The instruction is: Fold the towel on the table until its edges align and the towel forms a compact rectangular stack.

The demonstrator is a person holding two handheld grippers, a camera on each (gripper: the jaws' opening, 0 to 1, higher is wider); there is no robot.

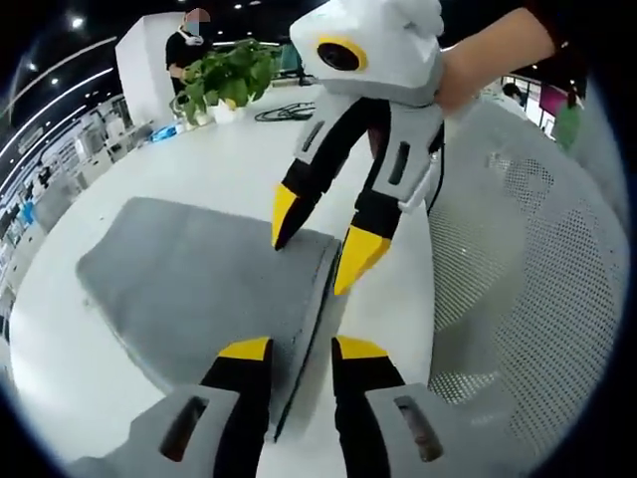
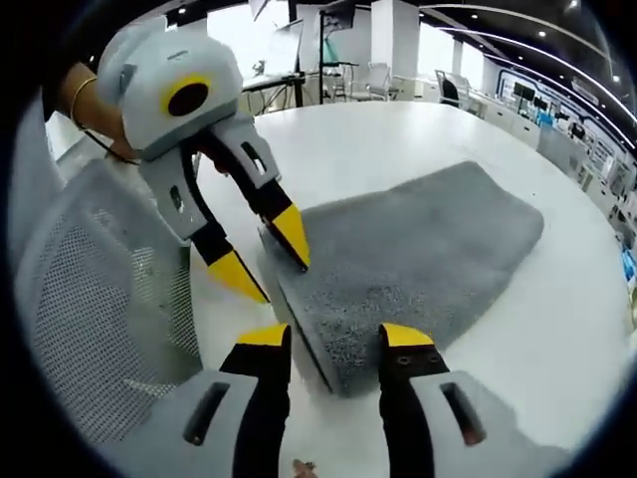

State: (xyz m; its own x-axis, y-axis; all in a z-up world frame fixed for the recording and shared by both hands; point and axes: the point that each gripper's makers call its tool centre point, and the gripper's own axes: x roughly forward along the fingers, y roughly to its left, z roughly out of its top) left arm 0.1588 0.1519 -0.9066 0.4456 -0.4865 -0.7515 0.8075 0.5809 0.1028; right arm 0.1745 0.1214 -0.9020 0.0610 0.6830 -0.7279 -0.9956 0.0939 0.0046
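Round white bench, one; white mesh chair at 3 o'clock, one. Thick grey pile towel, one, folded at bench edge: soft, limp, light, best pinched at doubled edge. Left tool and right tool, two, spread wide astride that edge.

1. The left gripper view looks down along its own tongs, close over the near edge of the grey towel on the white counter.
2. The right gripper view faces the same towel edge from the opposite end, equally close.
3. Both views share the towel, the counter and the mesh chair, and each sees the other tongs.
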